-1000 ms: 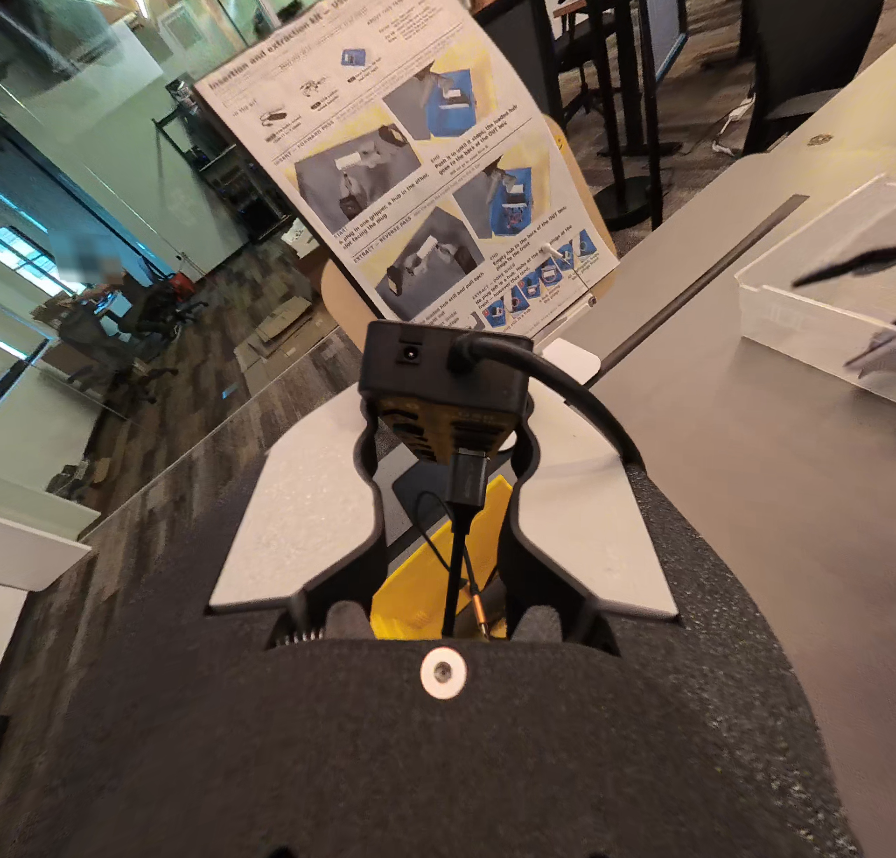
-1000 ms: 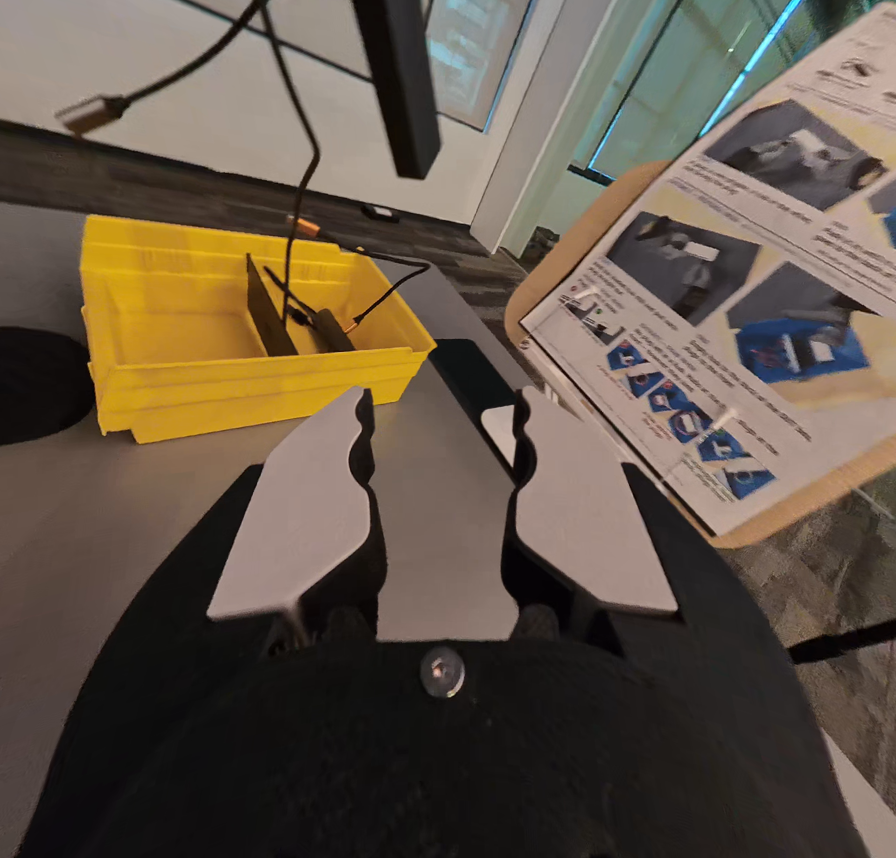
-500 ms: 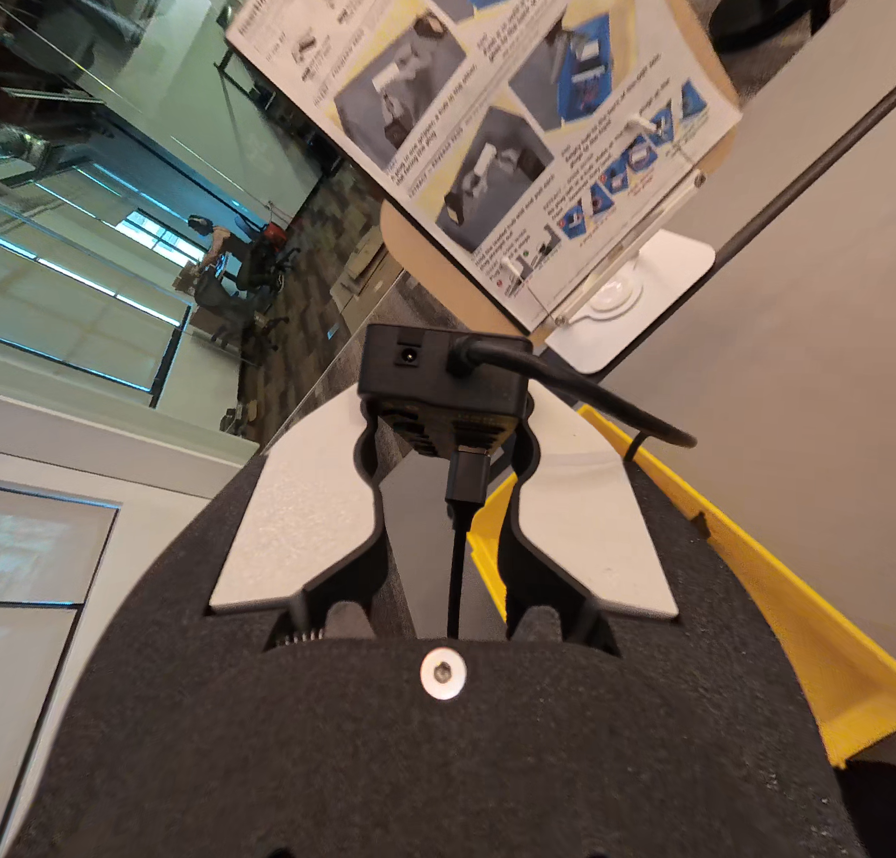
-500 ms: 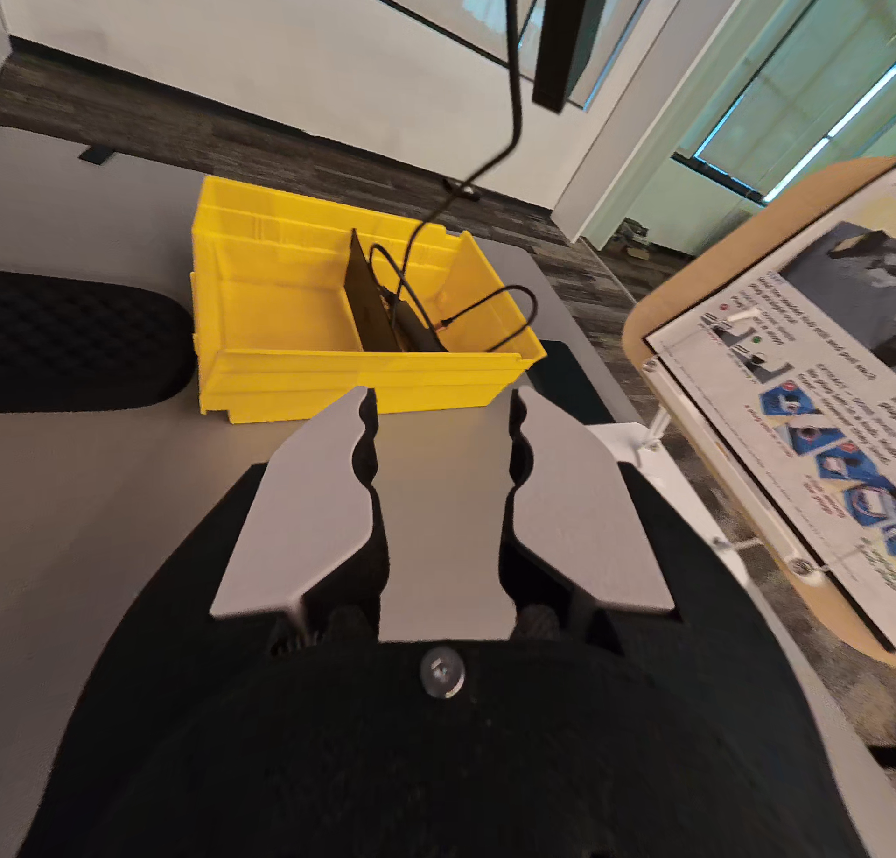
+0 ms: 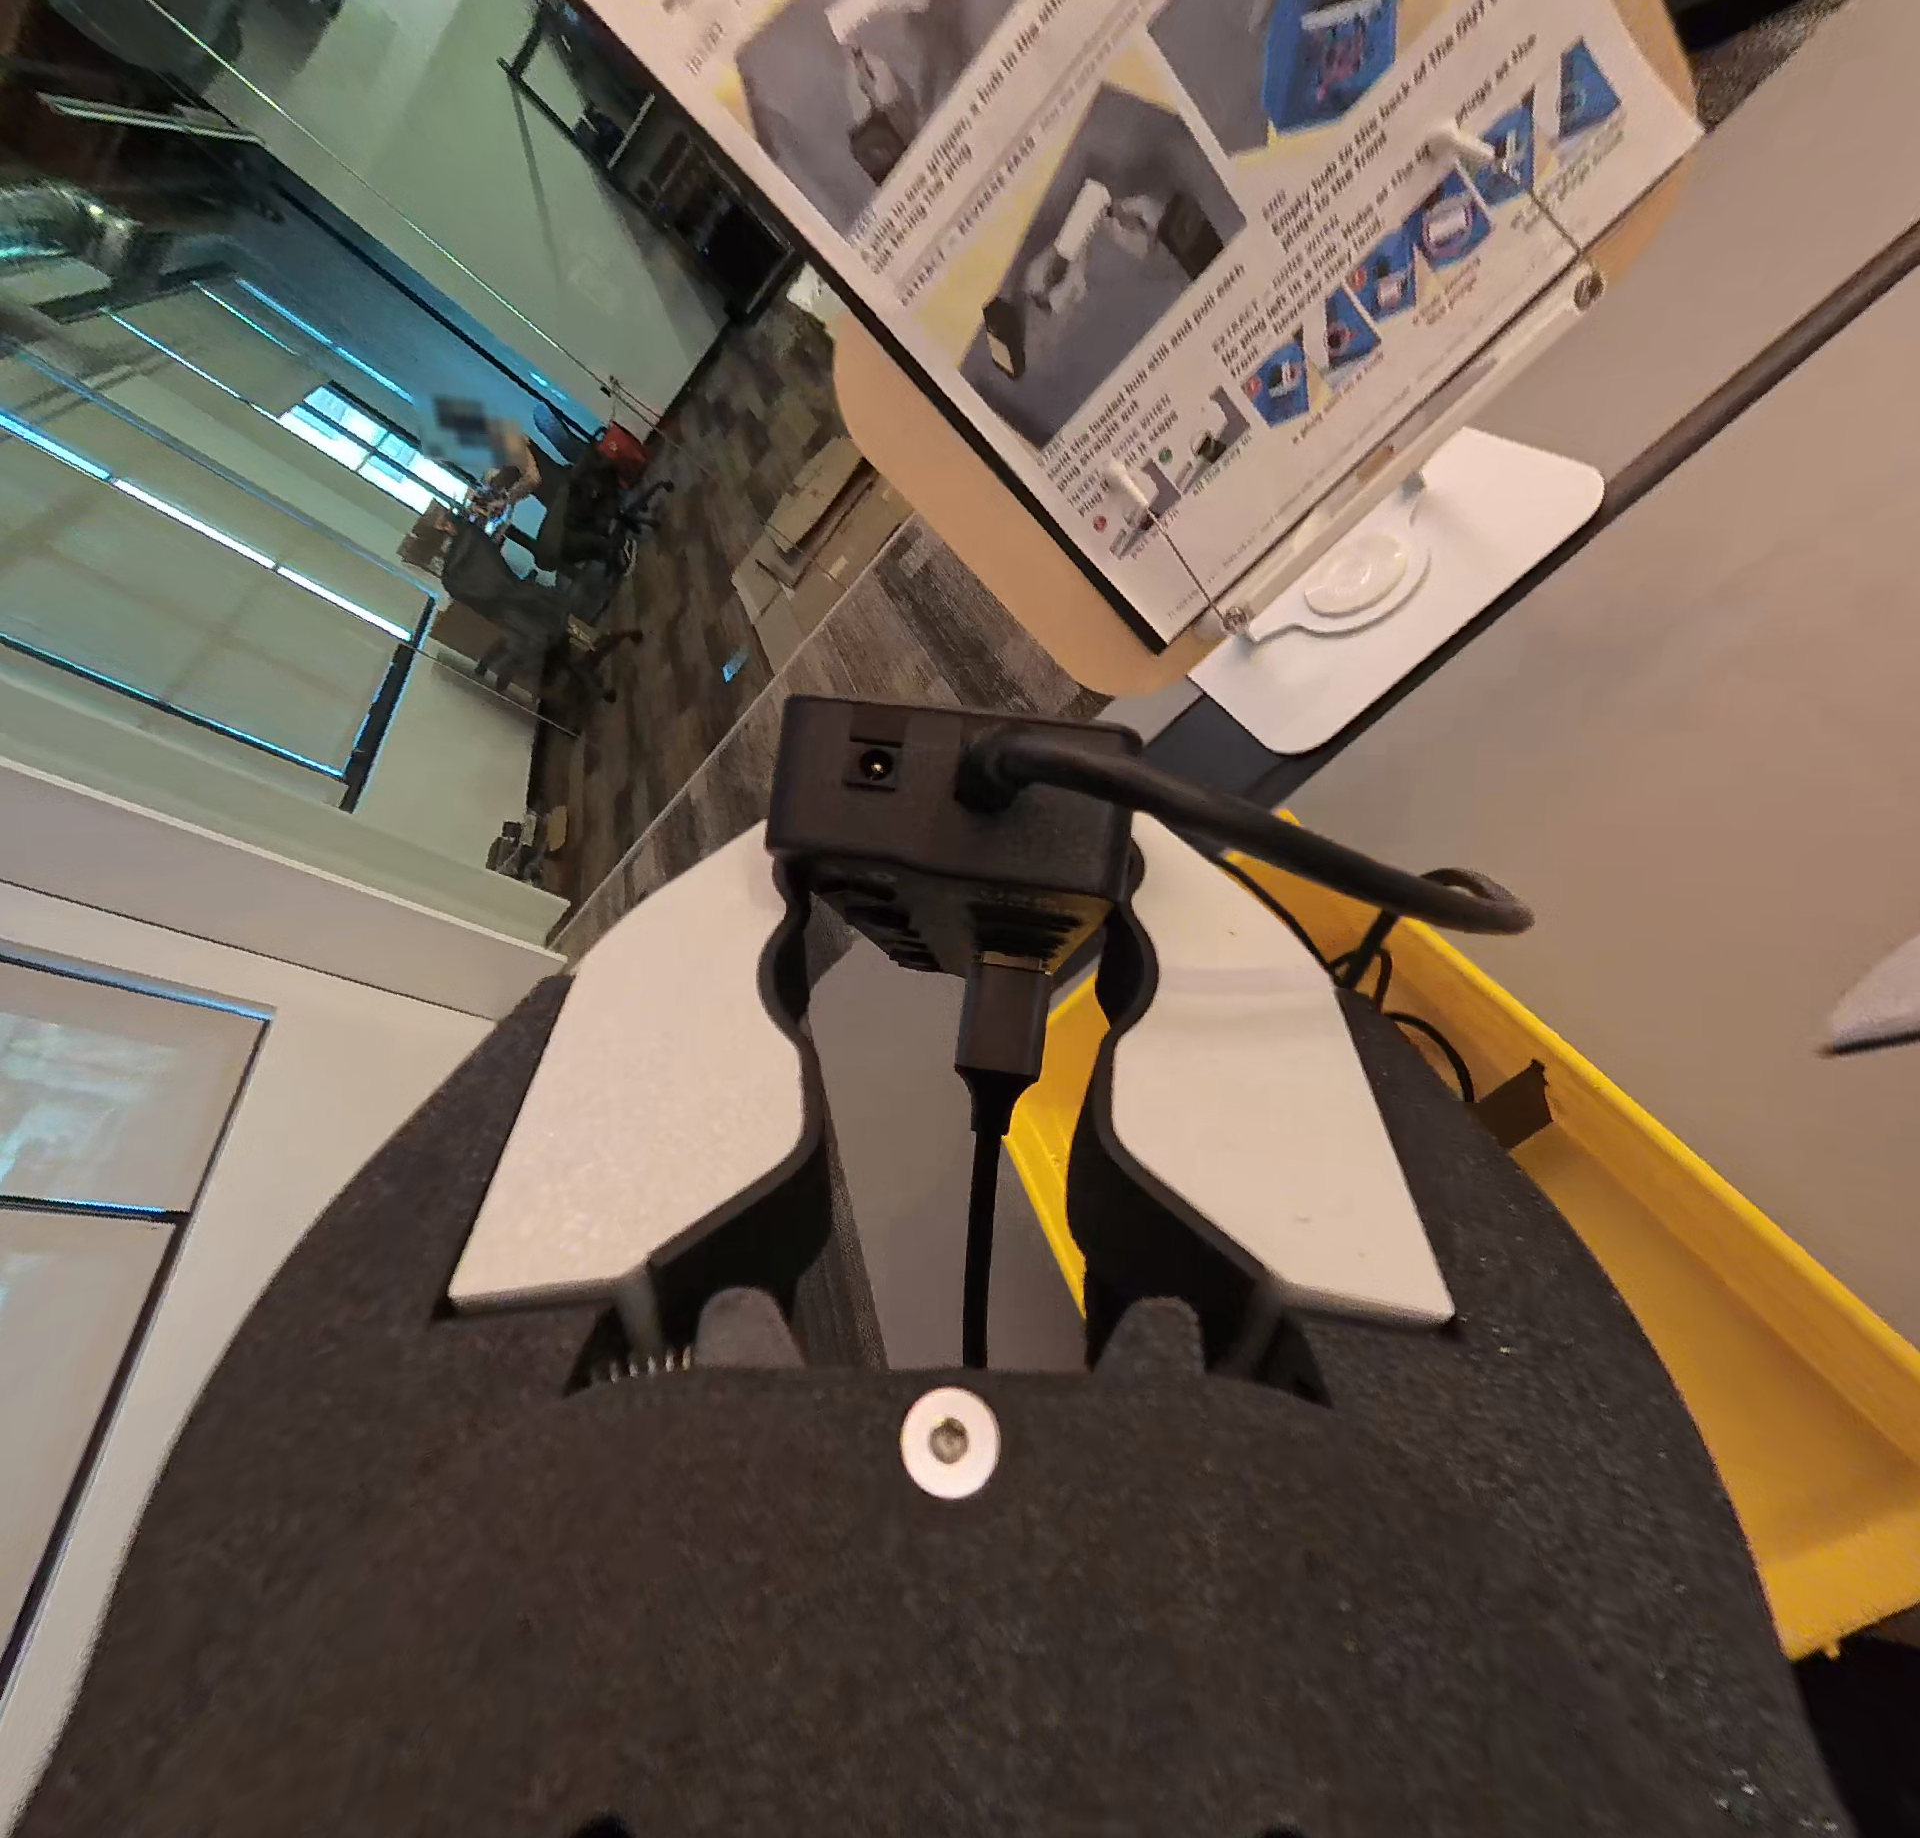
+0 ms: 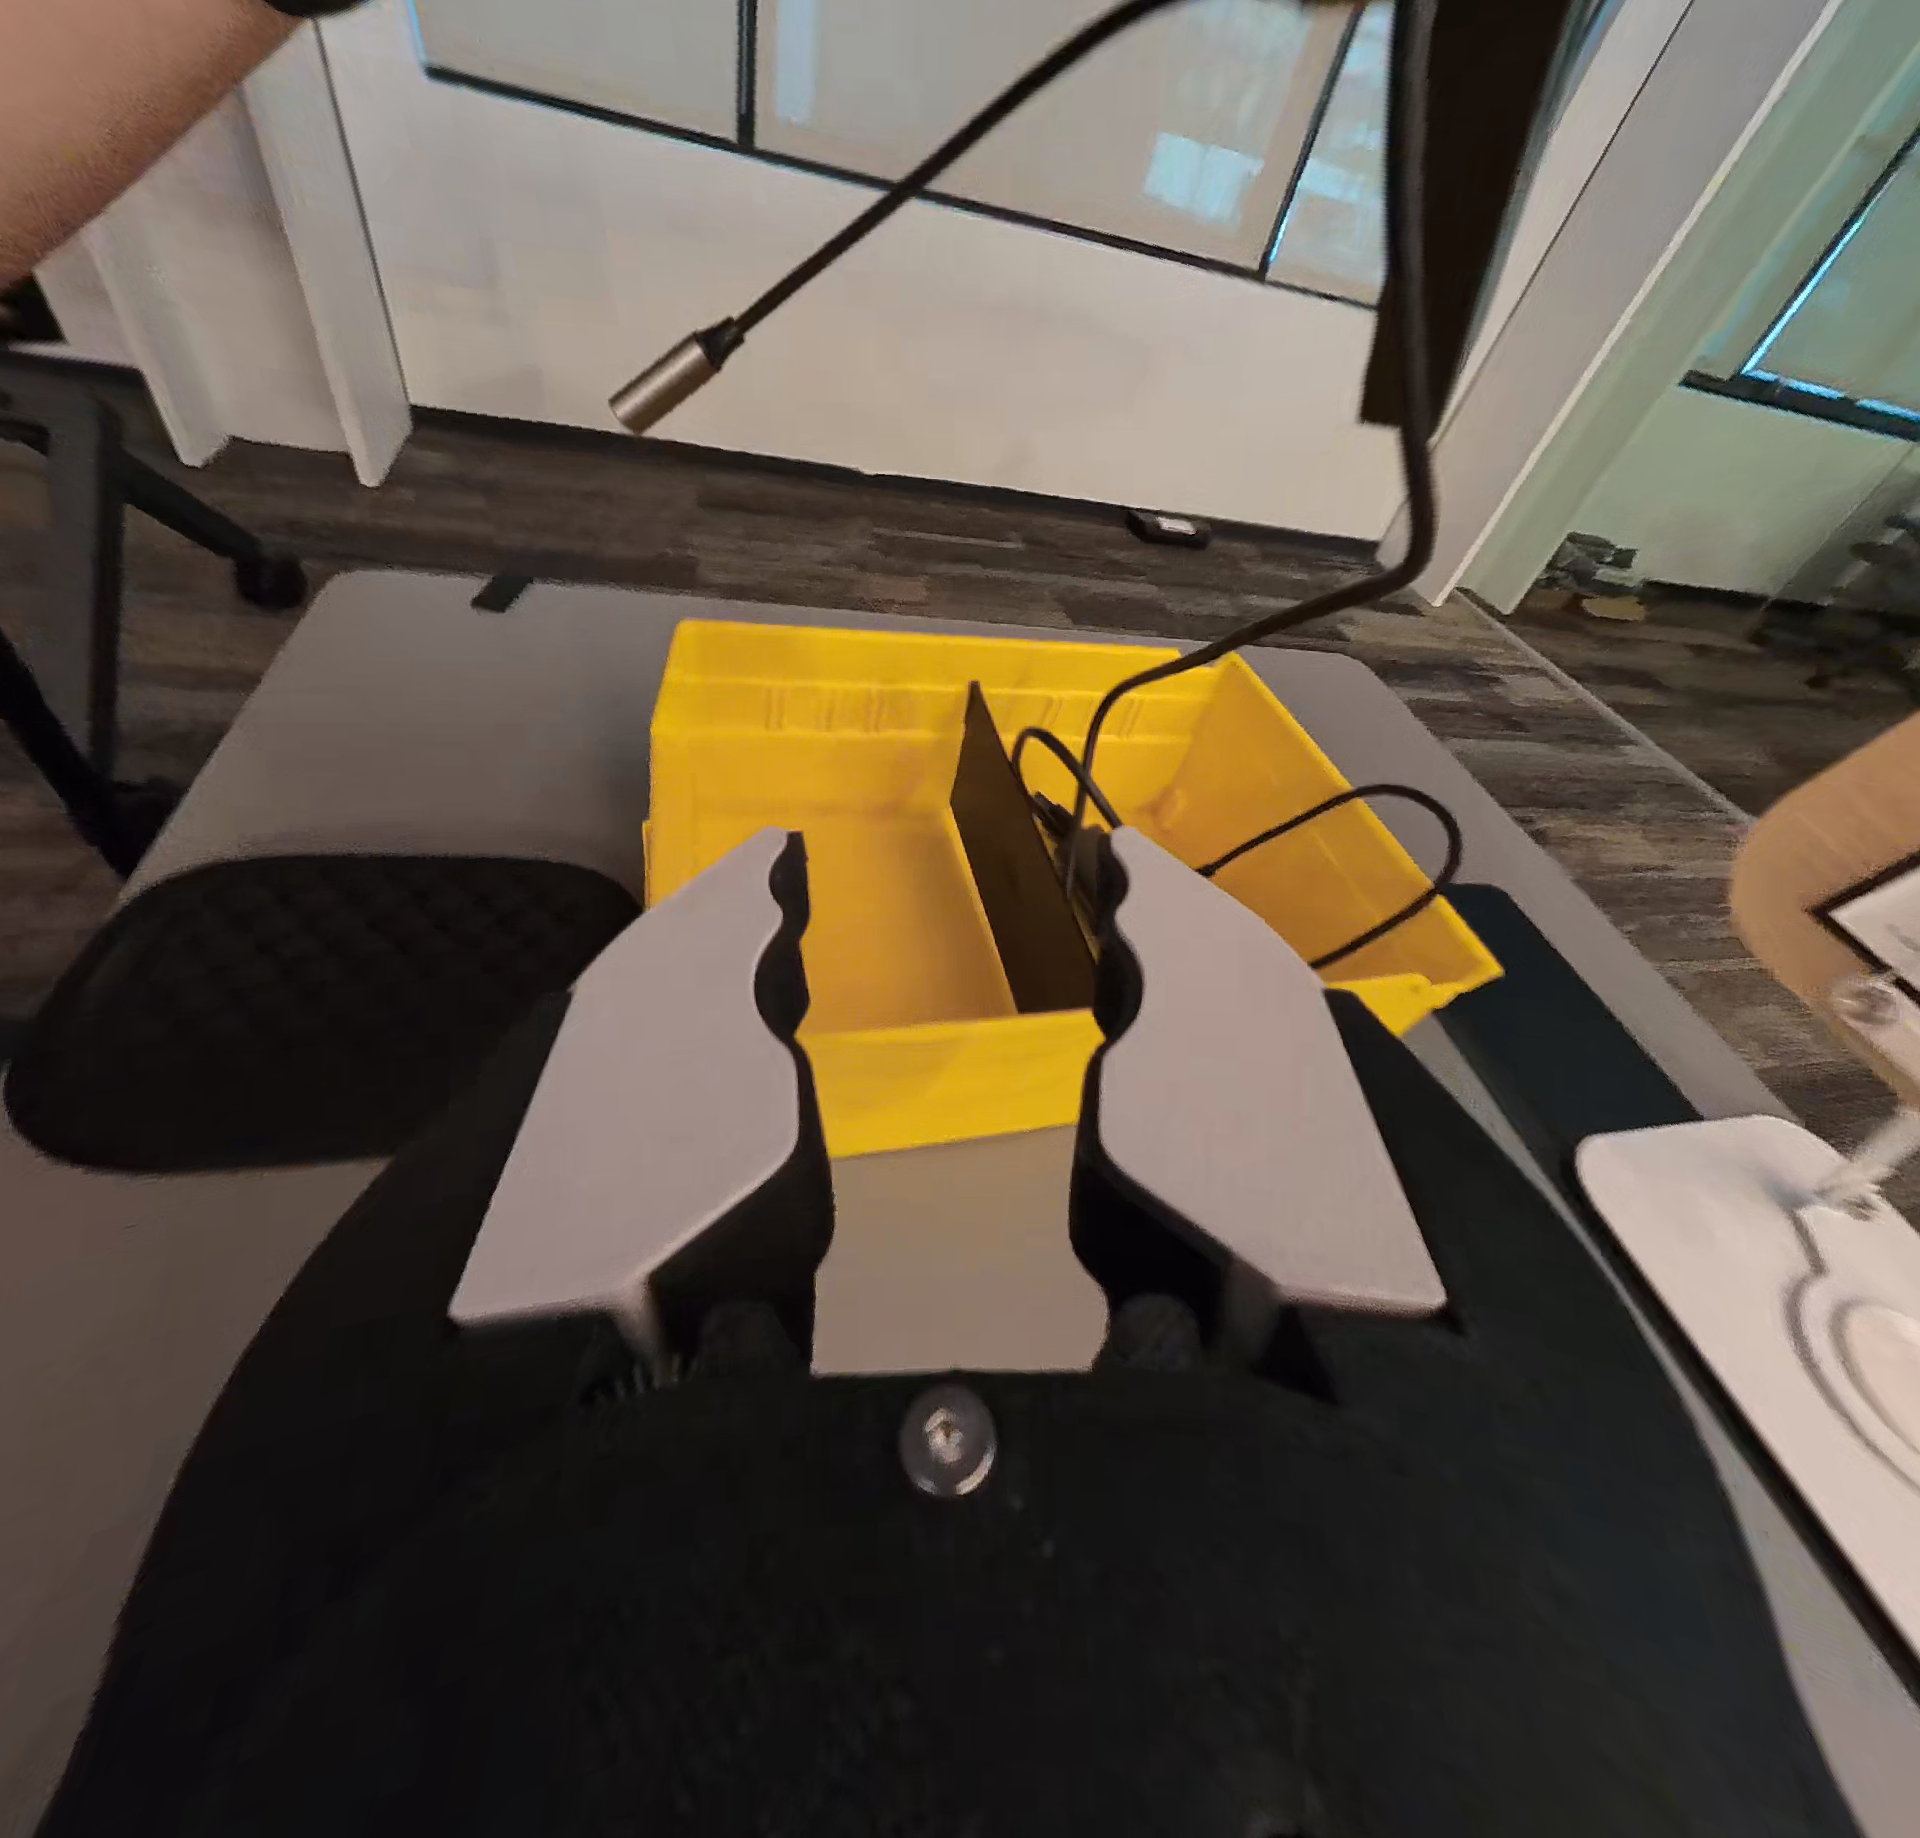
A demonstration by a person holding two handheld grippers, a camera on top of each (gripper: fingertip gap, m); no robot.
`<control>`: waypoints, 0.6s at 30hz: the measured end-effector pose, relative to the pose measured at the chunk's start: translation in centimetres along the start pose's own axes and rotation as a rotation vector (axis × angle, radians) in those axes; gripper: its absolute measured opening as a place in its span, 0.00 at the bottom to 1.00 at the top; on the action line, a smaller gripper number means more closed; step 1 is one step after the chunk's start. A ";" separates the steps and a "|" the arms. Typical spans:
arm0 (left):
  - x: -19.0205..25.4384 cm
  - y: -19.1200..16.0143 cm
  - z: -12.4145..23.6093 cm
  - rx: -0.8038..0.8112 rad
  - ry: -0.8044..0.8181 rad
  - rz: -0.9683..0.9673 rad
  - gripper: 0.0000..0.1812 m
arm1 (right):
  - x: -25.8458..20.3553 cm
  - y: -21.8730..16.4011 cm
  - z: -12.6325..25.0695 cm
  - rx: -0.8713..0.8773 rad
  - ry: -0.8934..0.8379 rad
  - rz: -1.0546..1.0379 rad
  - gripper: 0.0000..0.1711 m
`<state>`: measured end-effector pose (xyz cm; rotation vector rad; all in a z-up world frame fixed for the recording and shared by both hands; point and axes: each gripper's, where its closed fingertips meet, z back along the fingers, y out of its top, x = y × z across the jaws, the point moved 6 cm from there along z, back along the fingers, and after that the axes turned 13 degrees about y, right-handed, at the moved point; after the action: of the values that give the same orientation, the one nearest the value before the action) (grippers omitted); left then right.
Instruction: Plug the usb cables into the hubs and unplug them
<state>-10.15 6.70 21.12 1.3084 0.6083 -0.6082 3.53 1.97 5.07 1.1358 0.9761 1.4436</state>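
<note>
My left gripper (image 5: pixel 951 869) is shut on a black USB hub (image 5: pixel 935 801) and holds it in the air. A black USB plug (image 5: pixel 1003 1025) sits in a port on the hub's underside; its thin cable hangs down. The hub's thick cable (image 5: pixel 1278 848) curves right toward the yellow bin (image 5: pixel 1621 1300). My right gripper (image 6: pixel 951 879) is open and empty, low over the table in front of the yellow bin (image 6: pixel 935 1076). In the right wrist view the hub (image 6: pixel 1455 157) hangs at top right, with a cable ending in a metal plug (image 6: pixel 665 391) dangling free.
A black divider (image 6: pixel 1013 874) splits the bin; loose cables (image 6: pixel 1351 874) lie in its right half. An instruction sheet (image 5: pixel 1195 178) stands on a white base (image 5: pixel 1475 541) behind. A black pad (image 6: pixel 291 988) lies left of the bin. A person's arm (image 6: pixel 114 74) is at top left.
My left gripper has lifted and tilted with the hub, now beside the bin. My right gripper has swung left and closer to the bin, still open.
</note>
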 end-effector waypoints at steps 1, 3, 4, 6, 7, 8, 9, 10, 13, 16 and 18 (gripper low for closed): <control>-0.5 0.6 0.3 0.010 0.008 0.004 0.29 | 0.5 0.2 -0.8 0.009 0.003 -0.018 0.31; -1.5 1.8 0.9 0.031 0.026 0.008 0.29 | 1.6 0.5 -2.3 0.031 -0.007 -0.046 0.31; -1.9 2.3 1.3 0.040 0.032 0.008 0.29 | 2.2 0.7 -2.9 0.050 -0.018 -0.052 0.31; -2.7 3.3 1.9 0.061 0.052 0.004 0.29 | 3.5 1.2 -4.0 0.112 -0.057 -0.065 0.31; -3.0 3.7 2.2 0.067 0.062 -0.001 0.29 | 4.2 1.3 -4.6 0.130 -0.079 -0.068 0.31; -3.4 4.0 2.5 0.072 0.073 -0.005 0.29 | 4.8 1.2 -5.1 0.143 -0.093 -0.078 0.31; -3.7 4.3 2.8 0.077 0.081 -0.008 0.29 | 5.3 1.0 -5.8 0.153 -0.087 -0.093 0.31; -4.0 4.5 3.0 0.082 0.088 -0.007 0.29 | 5.7 0.9 -6.4 0.156 -0.075 -0.113 0.31; -4.9 5.0 3.5 0.097 0.096 0.013 0.29 | 7.1 0.3 -8.5 0.164 -0.071 -0.188 0.31; -5.7 5.4 3.9 0.110 0.092 0.043 0.29 | 8.4 -0.7 -10.8 0.110 -0.092 -0.218 0.28; -6.5 5.6 4.2 0.114 0.097 0.056 0.29 | 9.0 -1.8 -12.0 0.006 -0.082 -0.211 0.20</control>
<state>-10.44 3.86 30.16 1.4639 0.6211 -0.5426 -8.19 11.03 1.96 1.0541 1.0109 1.2173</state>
